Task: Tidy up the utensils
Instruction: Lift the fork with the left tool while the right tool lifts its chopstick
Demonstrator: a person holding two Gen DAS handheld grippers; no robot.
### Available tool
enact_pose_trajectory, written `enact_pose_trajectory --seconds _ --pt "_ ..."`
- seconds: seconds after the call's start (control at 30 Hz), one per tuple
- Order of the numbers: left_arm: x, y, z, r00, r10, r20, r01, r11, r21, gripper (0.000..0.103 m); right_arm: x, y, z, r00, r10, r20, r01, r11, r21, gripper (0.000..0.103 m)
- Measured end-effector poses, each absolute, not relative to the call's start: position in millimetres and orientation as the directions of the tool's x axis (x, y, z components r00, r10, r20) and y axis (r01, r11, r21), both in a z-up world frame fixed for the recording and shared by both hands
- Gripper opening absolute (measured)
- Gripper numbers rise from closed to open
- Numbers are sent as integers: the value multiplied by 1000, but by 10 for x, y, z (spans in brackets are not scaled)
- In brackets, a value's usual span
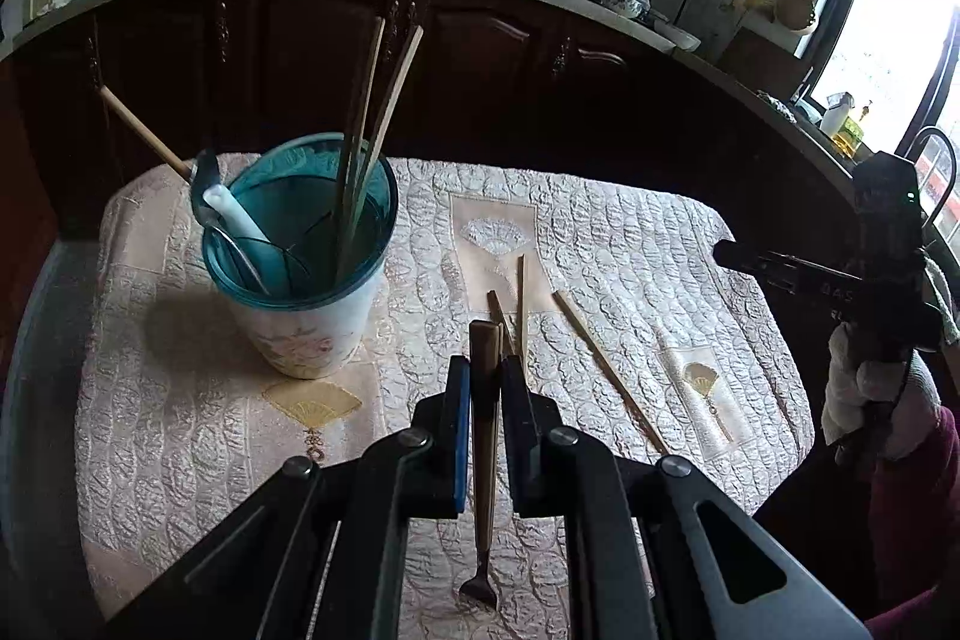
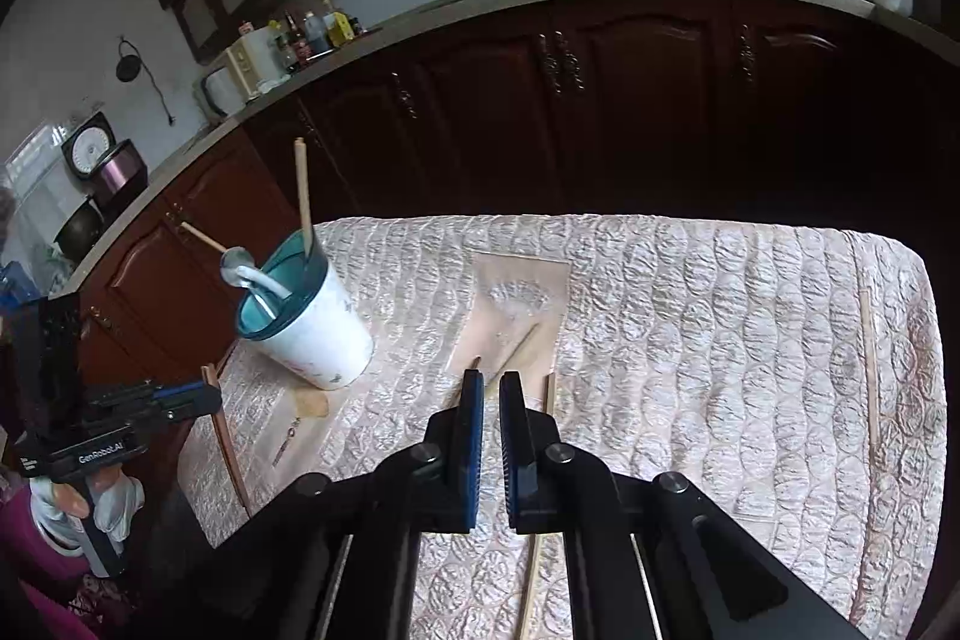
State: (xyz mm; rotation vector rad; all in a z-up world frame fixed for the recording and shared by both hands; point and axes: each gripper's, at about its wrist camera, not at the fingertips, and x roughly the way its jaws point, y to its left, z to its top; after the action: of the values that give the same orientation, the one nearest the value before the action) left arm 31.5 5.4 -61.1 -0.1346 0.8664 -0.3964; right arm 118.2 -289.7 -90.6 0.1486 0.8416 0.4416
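The left gripper [image 1: 485, 370] pinches a wooden-handled fork [image 1: 485, 436] (prongs dangling), while the right gripper [image 2: 491, 385] is closed, empty.

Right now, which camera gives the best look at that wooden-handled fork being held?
The left wrist view. There the fork runs between the left gripper fingers, handle clamped, tines hanging low over the quilted cloth. The right wrist view shows only its thin brown shaft below the left gripper, at the left edge.
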Motion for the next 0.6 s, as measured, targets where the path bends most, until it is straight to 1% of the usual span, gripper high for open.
enact_pose_trajectory --seconds 0.07,0.13,0.17,0.23,0.27,0.4,0.57,0.6 --pt "266 85 -573 589 -391 -707 283 920 -272 10 1226 -2832 -947 576 431 -694 -327 900 287 7" --pt "229 135 -559 591 -395 -704 278 918 -282 10 1320 -2780 -1084 535 435 -724 -333 896 293 9" --pt "215 149 -556 591 -397 -703 276 918 -286 10 1376 -2757 -1178 531 407 -743 -315 909 273 11" --pt "186 160 -547 595 -398 -699 270 917 -293 10 1510 -2689 -1422 494 361 -791 -299 925 236 20" --pt "178 161 -536 596 -399 -697 269 917 -295 10 1581 -2656 -1559 465 348 -814 -292 928 230 22" --pt "122 199 -510 601 -399 -692 263 917 -301 10 1851 -2538 -2044 395 289 -872 -249 947 201 22" --pt "106 255 -512 601 -395 -695 246 919 -309 10 2171 -2462 -2370 357 267 -895 -210 957 202 22" --pt "106 267 -499 604 -393 -694 242 919 -310 10 2226 -2458 -2436 340 271 -901 -205 956 210 20"
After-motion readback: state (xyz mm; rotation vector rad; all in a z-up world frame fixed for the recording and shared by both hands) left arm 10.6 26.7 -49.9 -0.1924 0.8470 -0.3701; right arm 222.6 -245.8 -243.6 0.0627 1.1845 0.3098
